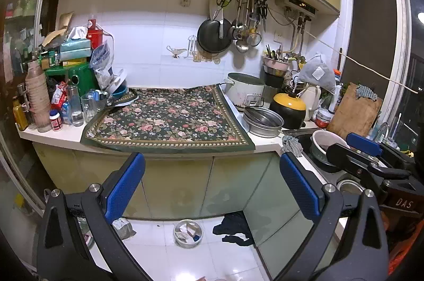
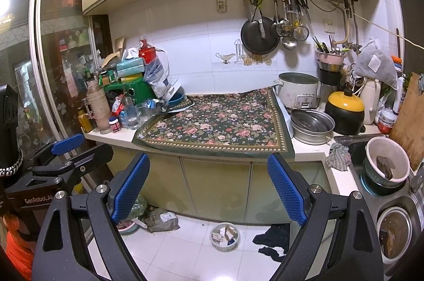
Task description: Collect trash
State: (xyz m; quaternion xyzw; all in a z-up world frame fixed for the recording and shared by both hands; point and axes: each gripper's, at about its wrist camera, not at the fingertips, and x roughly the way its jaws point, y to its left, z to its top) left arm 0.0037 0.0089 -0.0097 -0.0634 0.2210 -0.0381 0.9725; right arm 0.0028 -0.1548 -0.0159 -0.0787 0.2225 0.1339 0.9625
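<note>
Both grippers are held in the air in front of a kitchen counter, each with its blue-padded fingers spread wide and nothing between them. From its own camera, the left gripper [image 1: 212,185] frames the pale green cabinet doors [image 1: 180,185] under the counter; the right gripper [image 2: 209,188] frames the same doors from a little further right. Each gripper also shows at the edge of the other's view, the two side by side.

Below and beyond the fingers, on the white tiled floor, stands a small round trash bin [image 2: 224,236] holding crumpled paper and scraps. A dark cloth [image 2: 273,238] lies crumpled on the floor just right of the bin. To the bin's left, near the cabinet base, lies a grey bag [image 2: 163,220].

Further off, a floral cloth [image 2: 217,124] covers the middle of the counter [image 2: 310,148]. Bottles, jars and boxes crowd the counter's left end. On the right stand a metal pot [image 2: 312,126], a white rice cooker [image 2: 298,91] and a black and yellow pot [image 2: 344,112]. At far right, a sink [image 2: 413,201] holds bowls. A black pan [image 2: 258,36] and utensils hang on the tiled wall.
</note>
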